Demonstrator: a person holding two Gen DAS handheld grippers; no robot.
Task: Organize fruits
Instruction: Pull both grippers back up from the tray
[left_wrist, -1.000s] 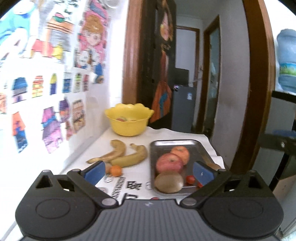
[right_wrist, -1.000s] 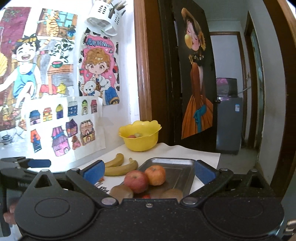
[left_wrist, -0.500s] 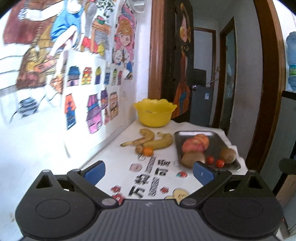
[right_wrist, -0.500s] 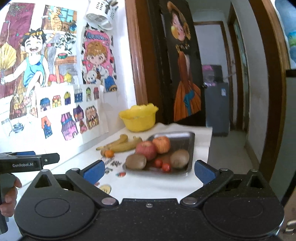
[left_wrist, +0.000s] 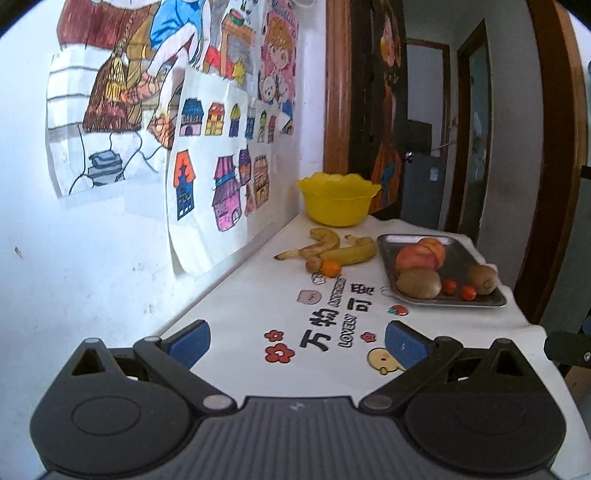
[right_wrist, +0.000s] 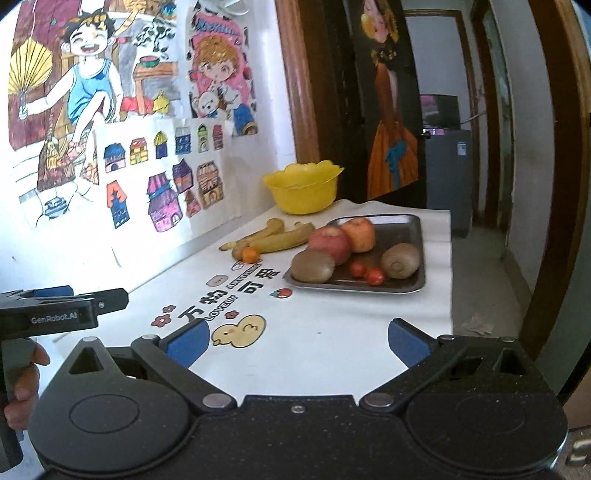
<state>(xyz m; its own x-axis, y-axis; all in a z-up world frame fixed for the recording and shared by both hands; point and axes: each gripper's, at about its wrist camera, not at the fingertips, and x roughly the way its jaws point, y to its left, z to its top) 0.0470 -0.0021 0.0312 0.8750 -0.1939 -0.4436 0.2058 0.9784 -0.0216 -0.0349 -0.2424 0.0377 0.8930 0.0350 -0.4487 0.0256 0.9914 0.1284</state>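
A metal tray (left_wrist: 461, 254) (right_wrist: 402, 229) on the white table holds two apples (right_wrist: 330, 243), two kiwis (right_wrist: 313, 266) and two cherry tomatoes (right_wrist: 369, 274). Left of it lie two bananas (left_wrist: 332, 249) (right_wrist: 277, 238), a small orange (left_wrist: 331, 267) (right_wrist: 251, 254) and a small brown fruit (left_wrist: 313, 264). A yellow bowl (left_wrist: 338, 199) (right_wrist: 303, 188) stands at the far end. My left gripper (left_wrist: 295, 341) is open and empty over the near table. My right gripper (right_wrist: 297, 338) is open and empty, well short of the tray.
A wall with children's drawings (left_wrist: 221, 177) runs along the table's left side. The tablecloth (left_wrist: 325, 325) has printed characters and stickers. The table's right edge drops to a floor and doorway (right_wrist: 491, 236). The left gripper's body shows in the right wrist view (right_wrist: 62, 308).
Both grippers have pulled back from the tray and fruit, which now lie farther away. More of the near tablecloth shows. Both stay open.
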